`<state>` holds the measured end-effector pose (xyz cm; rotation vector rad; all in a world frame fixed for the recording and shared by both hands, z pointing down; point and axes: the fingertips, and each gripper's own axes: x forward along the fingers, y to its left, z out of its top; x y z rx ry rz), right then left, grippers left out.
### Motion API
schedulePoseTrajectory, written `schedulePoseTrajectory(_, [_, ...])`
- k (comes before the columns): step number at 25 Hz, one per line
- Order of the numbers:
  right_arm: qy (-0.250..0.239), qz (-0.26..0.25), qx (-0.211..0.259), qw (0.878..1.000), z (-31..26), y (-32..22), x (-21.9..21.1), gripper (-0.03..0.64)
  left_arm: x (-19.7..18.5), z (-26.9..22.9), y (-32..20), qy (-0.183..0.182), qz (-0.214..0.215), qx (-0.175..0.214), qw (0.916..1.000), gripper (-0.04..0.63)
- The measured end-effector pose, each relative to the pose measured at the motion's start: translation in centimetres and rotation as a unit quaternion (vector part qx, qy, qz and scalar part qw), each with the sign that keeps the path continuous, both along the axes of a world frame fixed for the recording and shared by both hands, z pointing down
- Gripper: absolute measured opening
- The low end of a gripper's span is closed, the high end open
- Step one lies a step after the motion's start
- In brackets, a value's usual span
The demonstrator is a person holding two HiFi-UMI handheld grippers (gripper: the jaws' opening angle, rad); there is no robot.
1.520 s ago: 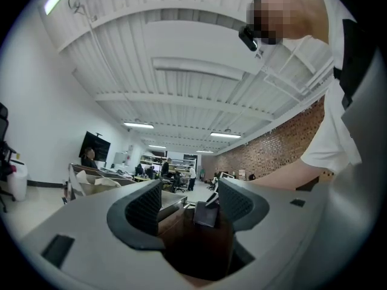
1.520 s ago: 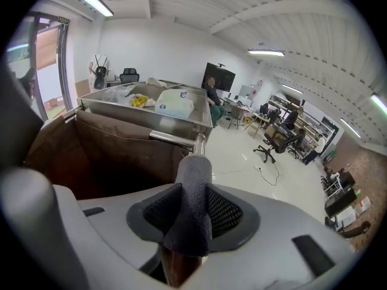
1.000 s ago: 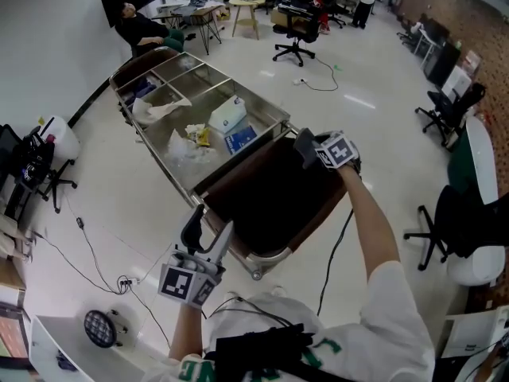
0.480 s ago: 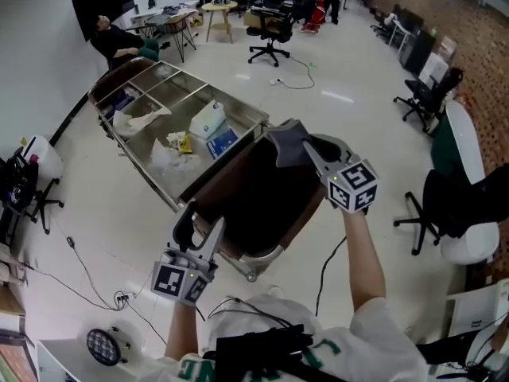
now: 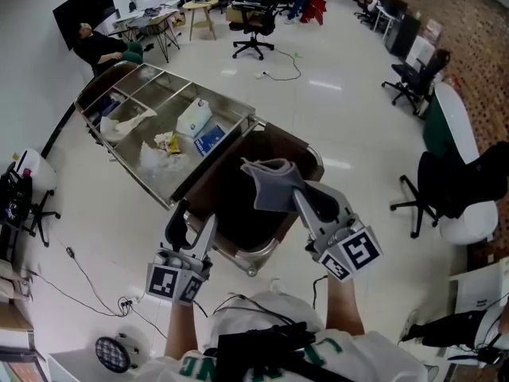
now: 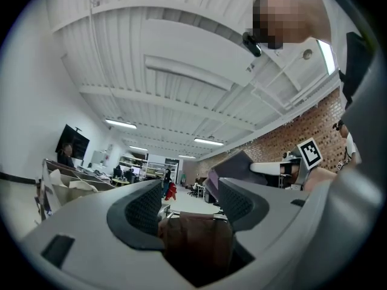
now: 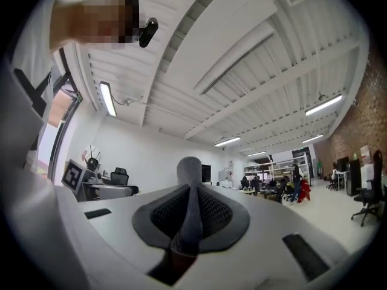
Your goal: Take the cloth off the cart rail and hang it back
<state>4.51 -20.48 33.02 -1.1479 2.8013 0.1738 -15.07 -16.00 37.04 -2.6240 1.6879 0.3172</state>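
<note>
A grey cloth (image 5: 270,185) hangs lifted above the brown end section of the steel cart (image 5: 238,111), clear of the cart's brown rail (image 5: 308,151). My right gripper (image 5: 305,199) is shut on it; in the right gripper view the cloth (image 7: 189,169) is pinched between the closed pads and sticks up past them. My left gripper (image 5: 188,228) is open and holds nothing, hovering by the near-left corner of the rail. From the left gripper view, the cloth (image 6: 234,164) and the right gripper show beyond the open left gripper (image 6: 188,205).
The cart's steel compartments hold a white bottle (image 5: 193,118), a blue packet (image 5: 210,138) and crumpled bags (image 5: 155,154). Office chairs (image 5: 445,193) stand at the right. A cable and power strip (image 5: 127,301) lie on the floor at the left. People sit at desks far back.
My right gripper has carried the cloth up off the cart's far-right rail and toward me, over the brown end section. My left gripper has stayed near the near-left corner.
</note>
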Motion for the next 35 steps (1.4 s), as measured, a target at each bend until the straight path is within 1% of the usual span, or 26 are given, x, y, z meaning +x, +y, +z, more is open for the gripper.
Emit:
schedulePoseTrajectory(3, [-0.013, 0.005, -0.004, 1.000, -0.1, 1.3, 0.5, 0.057, 0.9, -0.9, 0.4, 0.008, 0.012, 0.003, 0.9999, 0.270])
schedulePoseTrajectory(7, [-0.006, 0.013, 0.004, 1.000, -0.6, 2.2, 0.8, 0.057, 0.6, -0.6, 0.8, 0.009, 0.014, 0.013, 0.9998, 0.268])
schedulePoseTrajectory(10, [-0.008, 0.019, 0.004, 1.000, -0.8, 2.5, 1.0, 0.057, 1.3, -1.5, 1.4, 0.011, 0.030, 0.020, 0.9993, 0.265])
schedulePoseTrajectory(14, [-0.005, 0.025, 0.003, 1.000, -0.7, 3.0, 1.2, 0.057, 1.8, -1.7, 2.0, -0.008, 0.040, 0.032, 0.9987, 0.264])
schedulePoseTrajectory(17, [-0.002, 0.030, 0.000, 1.000, -0.4, 3.1, 1.4, 0.057, 1.9, -1.4, 1.9, 0.001, 0.041, 0.030, 0.9987, 0.264])
schedulePoseTrajectory(20, [-0.004, 0.037, -0.003, 0.999, -0.3, 3.1, 1.8, 0.057, 2.1, -1.1, 1.8, -0.004, 0.038, 0.025, 0.9990, 0.264])
schedulePoseTrajectory(26, [-0.004, 0.049, -0.010, 0.999, 0.4, 2.9, 2.4, 0.057, 1.7, -0.7, 1.5, 0.007, 0.035, 0.017, 0.9992, 0.263])
schedulePoseTrajectory(29, [-0.003, 0.062, -0.021, 0.998, 1.2, 2.6, 3.1, 0.057, 1.9, -0.6, 1.6, 0.006, 0.036, 0.016, 0.9992, 0.262])
schedulePoseTrajectory(31, [-0.002, 0.079, -0.034, 0.996, 2.0, 2.2, 4.1, 0.057, 2.0, -0.6, 1.8, 0.006, 0.037, 0.014, 0.9992, 0.262])
schedulePoseTrajectory(35, [-0.007, 0.121, -0.086, 0.989, 4.2, 0.0, 6.8, 0.057, 1.5, 0.3, 1.8, 0.001, 0.028, 0.016, 0.9995, 0.261])
